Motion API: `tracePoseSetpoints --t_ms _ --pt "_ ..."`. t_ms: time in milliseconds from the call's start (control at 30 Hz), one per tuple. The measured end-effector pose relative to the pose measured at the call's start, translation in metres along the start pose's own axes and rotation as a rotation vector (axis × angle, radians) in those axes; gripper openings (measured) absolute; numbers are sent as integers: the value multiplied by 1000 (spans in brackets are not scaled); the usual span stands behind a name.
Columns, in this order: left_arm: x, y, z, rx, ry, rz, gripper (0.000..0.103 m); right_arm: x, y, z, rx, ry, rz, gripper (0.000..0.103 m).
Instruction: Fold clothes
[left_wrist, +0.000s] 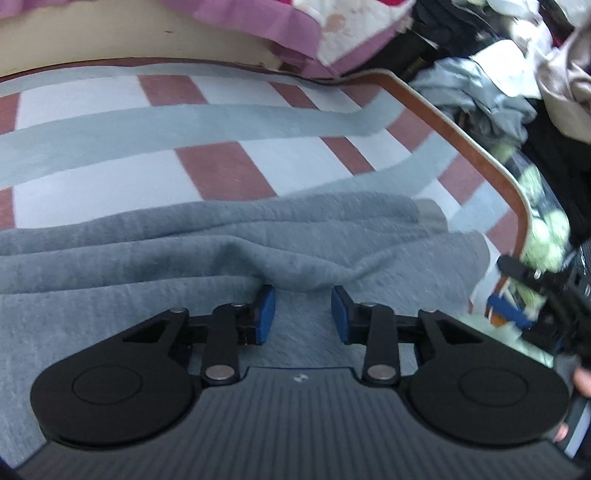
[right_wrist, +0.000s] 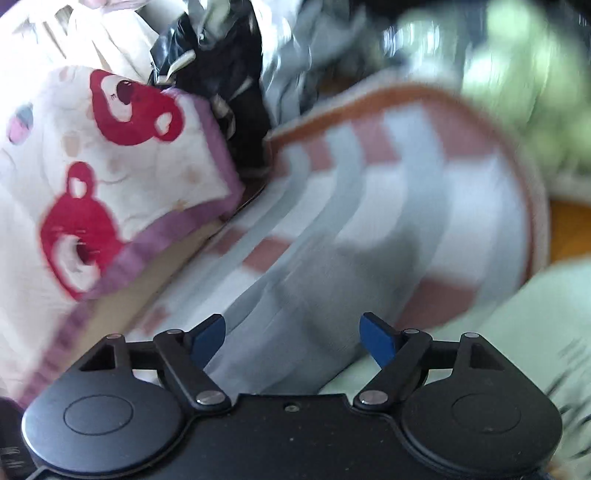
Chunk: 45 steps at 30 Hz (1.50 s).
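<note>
Grey garment (left_wrist: 221, 251): lies spread on the checked mat (left_wrist: 221, 129), with long ridges that may be folds or plain rumpling; stage of folding cannot be settled.
Left hand-held gripper (left_wrist: 303, 314): jaws apart, grasping nothing, tips at a fabric ridge.
Right hand-held gripper (right_wrist: 293, 339): jaws apart, empty, over pale cloth.
Clothes heap (left_wrist: 498, 92): unfolded, beside the mat.
Right view: heavily blurred; garment outline cut off.

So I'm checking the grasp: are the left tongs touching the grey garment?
Touching. In the left wrist view the left tongs are open, their blue pads lying on the grey garment, tips against its fold.
</note>
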<state>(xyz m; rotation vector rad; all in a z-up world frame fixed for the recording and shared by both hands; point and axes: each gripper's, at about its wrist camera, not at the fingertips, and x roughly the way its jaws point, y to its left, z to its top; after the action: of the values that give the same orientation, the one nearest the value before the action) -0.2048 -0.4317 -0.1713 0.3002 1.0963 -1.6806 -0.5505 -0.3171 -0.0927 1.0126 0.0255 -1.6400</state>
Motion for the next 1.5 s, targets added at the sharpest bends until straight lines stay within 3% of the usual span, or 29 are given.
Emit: tracePoseSetpoints --t_ms 133,200,300,333,400,500,600,800,900,967,1133,1233,1267,1333,1500 --pt "-30 14 9 -85 -45 99 35 16 -23 -9 175 91 53 89" --pt "-51 23 15 -142 -72 150 37 29 -14 -9 80 53 62 98" --pt "-92 42 19 -152 -134 153 40 50 3 -10 -109 14 59 97" --pt "-104 46 17 -101 -145 190 41 51 5 -11 -112 1 52 95" --pt "-126 54 13 -8 -155 274 41 53 11 -12 -129 -27 44 54" --pt "-145 75 0 69 -102 456 42 41 26 -5 -239 -72 70 38" --pt "-159 102 -14 63 -110 550 42 19 52 4 -343 -140 94 35" --pt "-157 138 -36 152 -97 614 43 -29 113 19 -535 -270 151 34" --pt "-184 147 -35 86 -111 568 45 -52 152 18 -635 -280 212 34" --pt "-207 152 -40 93 -117 562 49 -61 183 7 -731 -268 258 34" --pt "-266 196 -66 199 -81 727 63 -76 249 -34 -833 -161 419 33" --pt "-296 255 -81 145 -61 903 63 -81 288 -67 -891 -113 513 33" --pt "-311 276 -87 76 -88 924 71 -82 300 -78 -906 -96 542 33" --pt "-346 313 -96 -79 -206 885 72 -84 321 -100 -934 -56 589 33" --pt "-406 376 -92 -238 -252 1024 72 -96 357 -157 -1045 16 683 32"
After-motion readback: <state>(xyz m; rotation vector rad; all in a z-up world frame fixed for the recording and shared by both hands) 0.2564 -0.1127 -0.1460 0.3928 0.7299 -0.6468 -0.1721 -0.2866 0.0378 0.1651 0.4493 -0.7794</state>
